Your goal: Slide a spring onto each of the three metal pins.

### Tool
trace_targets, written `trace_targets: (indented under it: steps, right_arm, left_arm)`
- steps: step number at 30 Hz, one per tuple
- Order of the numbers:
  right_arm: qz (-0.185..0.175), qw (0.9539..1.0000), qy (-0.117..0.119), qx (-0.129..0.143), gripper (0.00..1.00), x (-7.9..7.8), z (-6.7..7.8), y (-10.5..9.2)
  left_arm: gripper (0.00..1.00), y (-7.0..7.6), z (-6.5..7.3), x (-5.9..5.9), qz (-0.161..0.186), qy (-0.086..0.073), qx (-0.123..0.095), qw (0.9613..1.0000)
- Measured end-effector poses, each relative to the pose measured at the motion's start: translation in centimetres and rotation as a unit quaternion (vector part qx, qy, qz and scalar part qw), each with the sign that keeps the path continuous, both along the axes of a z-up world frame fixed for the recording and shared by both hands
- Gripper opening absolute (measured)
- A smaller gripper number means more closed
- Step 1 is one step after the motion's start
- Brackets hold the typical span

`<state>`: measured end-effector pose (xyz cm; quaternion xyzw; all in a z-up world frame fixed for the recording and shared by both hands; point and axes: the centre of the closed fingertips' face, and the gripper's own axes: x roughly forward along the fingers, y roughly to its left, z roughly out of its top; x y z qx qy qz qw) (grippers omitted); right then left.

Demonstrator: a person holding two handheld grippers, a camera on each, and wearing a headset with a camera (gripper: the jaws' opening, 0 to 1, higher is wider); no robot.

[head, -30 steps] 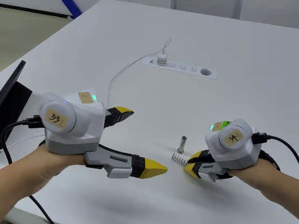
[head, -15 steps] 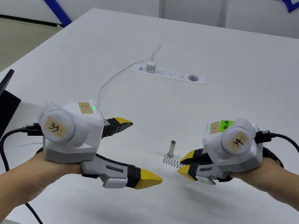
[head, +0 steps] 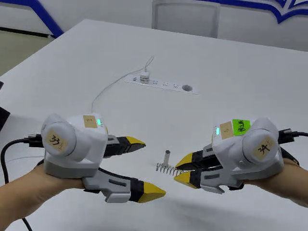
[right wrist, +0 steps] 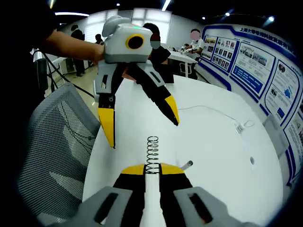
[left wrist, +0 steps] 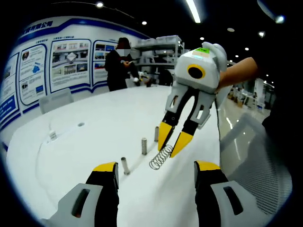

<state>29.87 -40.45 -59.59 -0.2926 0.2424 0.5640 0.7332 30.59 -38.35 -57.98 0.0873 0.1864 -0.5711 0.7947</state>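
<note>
Step in hand: first spring picked up, not yet on a pin. The right claw (right wrist: 151, 169) is clamped shut on one end of the spring (right wrist: 152, 151), and the rest of the coil sticks out free ahead of the tips. In the head view the spring sits just beside one upright pin (head: 167, 157), low over the white surface (head: 216, 62). Cannot tell if its free end touches the surface.

The left gripper view shows three pins standing in a row, near pin (left wrist: 125, 165), middle pin (left wrist: 144, 145) and far pin (left wrist: 156, 134). All look bare, so the task is judged to be at its start.

The left claw (head: 143, 167) is wide apart and holds nothing. It hovers across from the right claw, with spring and pins between the two.

Next move likely calls for tipping the spring until its axis lines up with a pin, setting the open free end over the pin top, then pushing down and letting go. The coil is thin and springy, so alignment needs care. The empty left claw could steady the pin or guide the free end.
</note>
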Motion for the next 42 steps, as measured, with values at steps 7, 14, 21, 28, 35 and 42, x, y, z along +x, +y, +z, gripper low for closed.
trace_targets:
  steps: [7, 14, 21, 28, 35, 42]
  right_arm:
    - [0.044, 0.9989, -0.017, 0.009, 0.10, -1.8, 0.8, 1.1]
    - [0.051, 0.9983, -0.021, 0.017, 0.10, -2.2, 1.4, 1.4]
    - [0.061, 0.9976, -0.021, 0.023, 0.11, -2.8, 1.8, 1.4]
    - [0.076, 0.9965, -0.020, 0.028, 0.10, -3.4, 2.2, 1.4]
    - [0.070, 0.9964, -0.025, 0.040, 0.11, -3.2, 2.9, 1.3]
    - [0.063, 0.9967, -0.024, 0.044, 0.11, -3.2, 3.1, 1.1]
  left_arm:
    - [0.51, -0.7, 0.2, -1.0, -0.026, -0.001, 0.004, 0.9996]
    - [0.35, -0.9, 0.1, -2.0, -0.047, 0.003, 0.009, 0.9989]
    - [0.23, -1.2, 0.5, -2.6, -0.061, 0.005, -0.001, 0.9981]
    - [0.13, -1.5, 0.8, -3.8, -0.104, -0.003, -0.004, 0.9946]
    - [0.11, -1.7, 1.5, -3.7, -0.109, -0.026, -0.014, 0.9935]
    - [0.10, -2.0, 1.7, -3.8, -0.114, -0.032, -0.018, 0.9928]
